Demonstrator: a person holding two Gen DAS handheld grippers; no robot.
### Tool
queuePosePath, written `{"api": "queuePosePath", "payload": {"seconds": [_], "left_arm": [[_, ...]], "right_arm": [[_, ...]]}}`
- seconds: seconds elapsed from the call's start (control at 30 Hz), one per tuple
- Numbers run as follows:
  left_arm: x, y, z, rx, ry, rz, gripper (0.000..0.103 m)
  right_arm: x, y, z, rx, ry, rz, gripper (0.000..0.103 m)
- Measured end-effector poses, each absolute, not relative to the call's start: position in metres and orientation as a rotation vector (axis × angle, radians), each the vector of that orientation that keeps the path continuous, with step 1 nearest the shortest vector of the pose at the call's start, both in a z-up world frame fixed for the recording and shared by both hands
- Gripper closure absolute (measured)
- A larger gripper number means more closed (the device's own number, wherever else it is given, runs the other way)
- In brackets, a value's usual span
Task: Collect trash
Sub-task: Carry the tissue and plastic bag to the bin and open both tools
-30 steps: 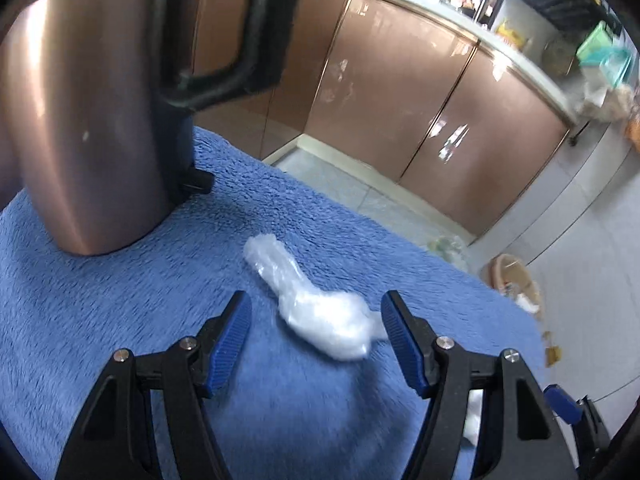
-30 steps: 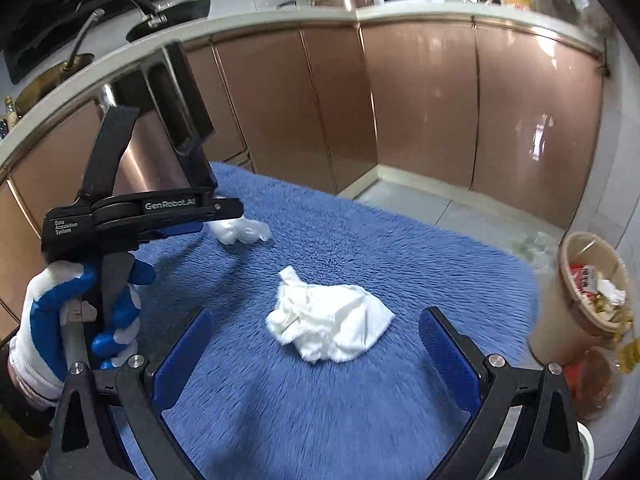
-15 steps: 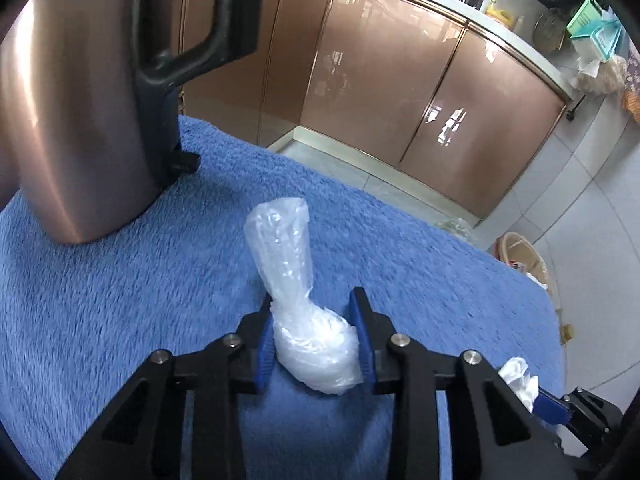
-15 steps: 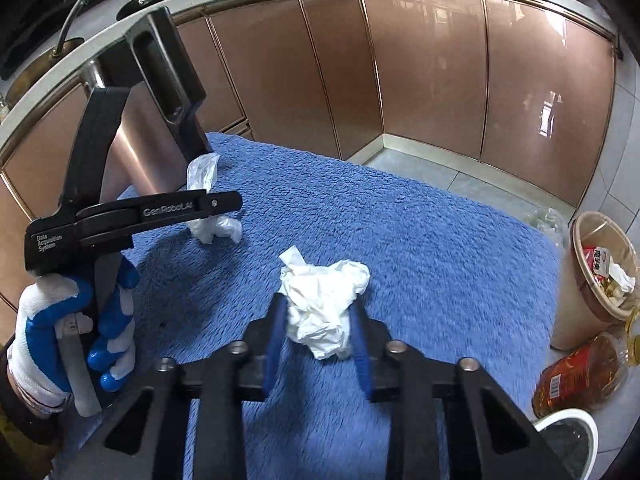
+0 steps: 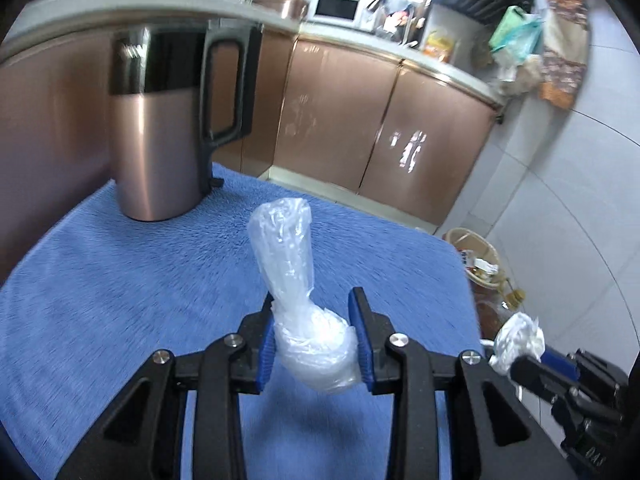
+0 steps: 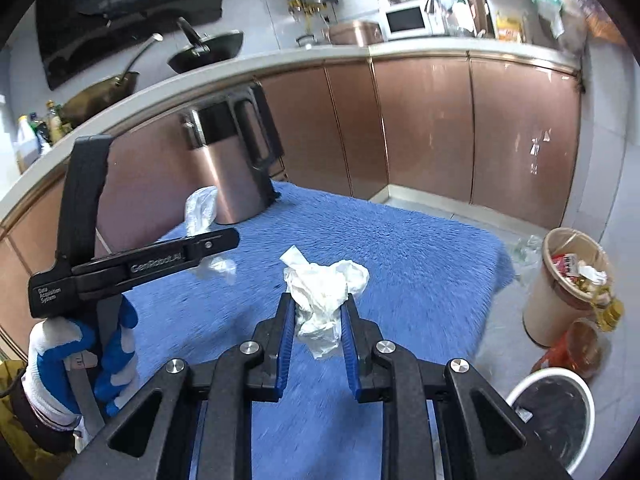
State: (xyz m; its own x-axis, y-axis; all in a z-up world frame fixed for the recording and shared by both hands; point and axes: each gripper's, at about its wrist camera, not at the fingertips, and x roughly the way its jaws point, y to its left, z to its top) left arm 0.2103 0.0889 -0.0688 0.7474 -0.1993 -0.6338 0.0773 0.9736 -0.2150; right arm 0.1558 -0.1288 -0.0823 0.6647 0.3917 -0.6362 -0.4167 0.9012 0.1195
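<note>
A crumpled clear plastic bag [image 5: 296,264] is clamped between the blue pads of my left gripper [image 5: 315,300], its free end sticking up above the blue cloth [image 5: 120,300]. A wad of white tissue [image 6: 320,284] sits between the pads of my right gripper [image 6: 318,300], whose jaws are closing on it and pressing it. Both bundles hang clear of the cloth. In the right wrist view the left gripper [image 6: 224,242] shows side-on, held by a gloved hand [image 6: 60,356], with the plastic bag [image 6: 202,208] rising from it. The tissue [image 5: 520,336] also shows at the left wrist view's right edge.
A copper kettle [image 5: 160,140] with a black handle stands on the cloth's far left corner. Right of the table, on the floor, are a beige bin [image 6: 560,280] holding trash, a white bucket [image 6: 552,408] and an oil bottle [image 6: 580,348]. Copper cabinets run behind.
Both grippers went from wide open around their pieces to shut on them. Both then rose and drew back from the kettle, lifting the plastic bag and the tissue off the cloth.
</note>
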Motion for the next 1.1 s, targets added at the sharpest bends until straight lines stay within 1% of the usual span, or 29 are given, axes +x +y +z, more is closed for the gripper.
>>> {"api": "queuePosePath", "payload": {"seconds": [0.17, 0.43, 0.77, 0.87, 1.1], "left_arm": [[0.144, 0.089, -0.04, -0.133, 0.648, -0.169, 0.071], [0.069, 0.051, -0.008, -0.026, 0.546, -0.189, 0.071], [0.058, -0.014, -0.016, 0.089, 0.554, -0.271, 0.071], [0.063, -0.037, -0.022, 0.123, 0.569, -0.301, 0.071], [0.084, -0.091, -0.041, 0.201, 0.613, -0.375, 0.071]], "right_arm": [[0.098, -0.144, -0.054, -0.028, 0.643, 0.422, 0.082], [0.029, -0.172, -0.021, 0.01, 0.561, 0.357, 0.082], [-0.005, -0.222, -0.024, 0.004, 0.53, 0.196, 0.082], [-0.008, -0.241, -0.032, -0.008, 0.542, 0.134, 0.082], [0.005, -0.288, -0.063, 0.072, 0.601, 0.047, 0.082]]}}
